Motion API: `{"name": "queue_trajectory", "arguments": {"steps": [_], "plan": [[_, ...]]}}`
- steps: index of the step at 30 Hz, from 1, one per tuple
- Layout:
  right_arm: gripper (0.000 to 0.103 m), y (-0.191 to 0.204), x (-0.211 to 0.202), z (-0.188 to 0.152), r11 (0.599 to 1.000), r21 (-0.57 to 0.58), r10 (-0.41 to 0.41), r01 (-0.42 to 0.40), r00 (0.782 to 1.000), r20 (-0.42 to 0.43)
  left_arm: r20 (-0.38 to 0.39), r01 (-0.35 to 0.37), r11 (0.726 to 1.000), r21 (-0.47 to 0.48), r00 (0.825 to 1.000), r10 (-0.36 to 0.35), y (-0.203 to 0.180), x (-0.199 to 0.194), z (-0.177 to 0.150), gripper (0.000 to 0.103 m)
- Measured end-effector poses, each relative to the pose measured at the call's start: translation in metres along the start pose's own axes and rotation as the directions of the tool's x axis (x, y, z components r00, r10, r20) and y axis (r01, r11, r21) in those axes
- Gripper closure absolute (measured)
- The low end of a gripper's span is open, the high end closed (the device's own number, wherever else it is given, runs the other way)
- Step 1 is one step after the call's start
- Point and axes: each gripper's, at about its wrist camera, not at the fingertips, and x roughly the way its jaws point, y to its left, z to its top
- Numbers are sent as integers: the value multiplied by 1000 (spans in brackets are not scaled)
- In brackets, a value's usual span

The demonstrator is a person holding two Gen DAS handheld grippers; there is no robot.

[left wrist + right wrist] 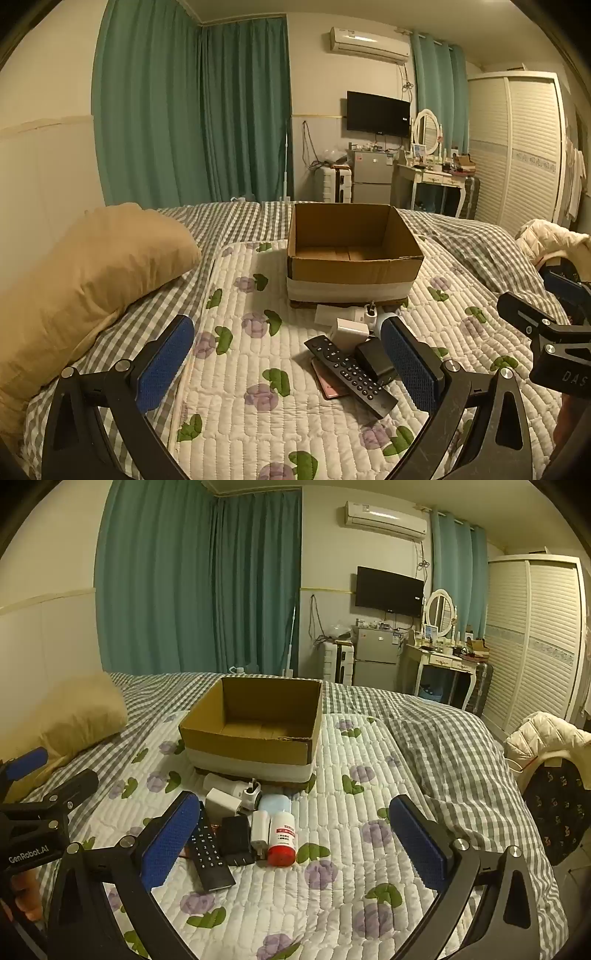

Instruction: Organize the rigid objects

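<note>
An open, empty cardboard box (354,254) (255,723) stands on the flowered quilt. In front of it lies a small pile: a black remote (351,373) (208,853), a black adapter (373,358) (234,838), white chargers (349,330) (221,801), a white bottle with a red cap (281,836) and a pale blue case (274,805). My left gripper (291,363) is open, low over the quilt, with the pile near its right finger. My right gripper (295,845) is open too, with the pile just inside its left finger. Neither touches anything.
A tan pillow (92,280) lies at the left of the bed. A checked duvet (443,746) is bunched on the right, with a chair and cream jacket (546,738) beyond the bed's edge. Curtains, a fridge, a dressing table and a wardrobe stand far behind.
</note>
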Motion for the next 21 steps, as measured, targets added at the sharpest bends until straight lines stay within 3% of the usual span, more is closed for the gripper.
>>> {"name": "queue_trajectory", "arguments": {"steps": [21], "plan": [[0,2,3,-5,1000,-4,5,-5,1000,-13,-11,-2,1000,5,1000,2,-7,0,-3,0]]}}
